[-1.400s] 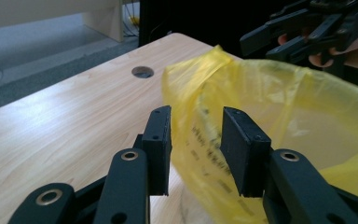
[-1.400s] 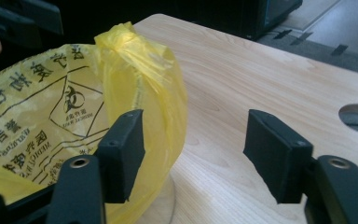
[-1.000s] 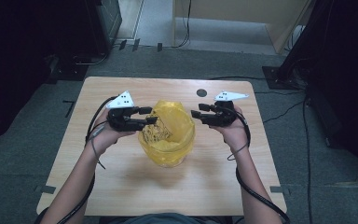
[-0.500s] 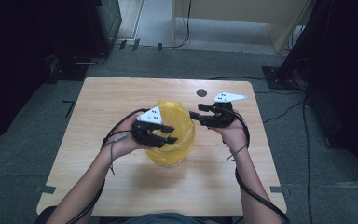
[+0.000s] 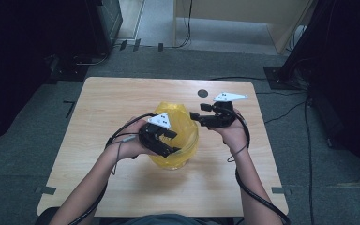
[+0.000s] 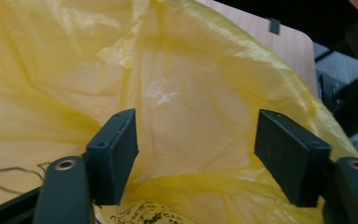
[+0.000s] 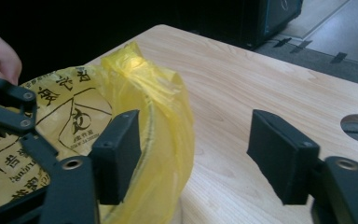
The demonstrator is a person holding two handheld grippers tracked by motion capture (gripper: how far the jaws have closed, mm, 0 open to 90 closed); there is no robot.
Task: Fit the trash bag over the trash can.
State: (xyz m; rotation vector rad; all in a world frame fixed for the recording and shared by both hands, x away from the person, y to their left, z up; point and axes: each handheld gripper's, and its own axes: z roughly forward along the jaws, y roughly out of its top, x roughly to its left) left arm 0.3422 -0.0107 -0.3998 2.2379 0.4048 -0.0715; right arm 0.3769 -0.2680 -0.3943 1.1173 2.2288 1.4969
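the surface [image 5: 103, 112] carries the yellow bag [image 5: 180, 119] mid-way. my left tool [image 5: 165, 139], jaws apart, sits over its mouth; my right tool [image 5: 198, 117], also apart, straddles the rim. thin film could slip or tear.

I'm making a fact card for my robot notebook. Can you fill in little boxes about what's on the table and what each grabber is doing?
Table: wooden table with a round hole near its far edge
Main thing: yellow plastic bag, lining a clear round container, black print and a hazard symbol on it
Left gripper: open, over the bag's mouth, jaws on either side of the yellow film
Right gripper: open, at the bag's right rim, gripping nothing
Who: a person, one gripper in each hand
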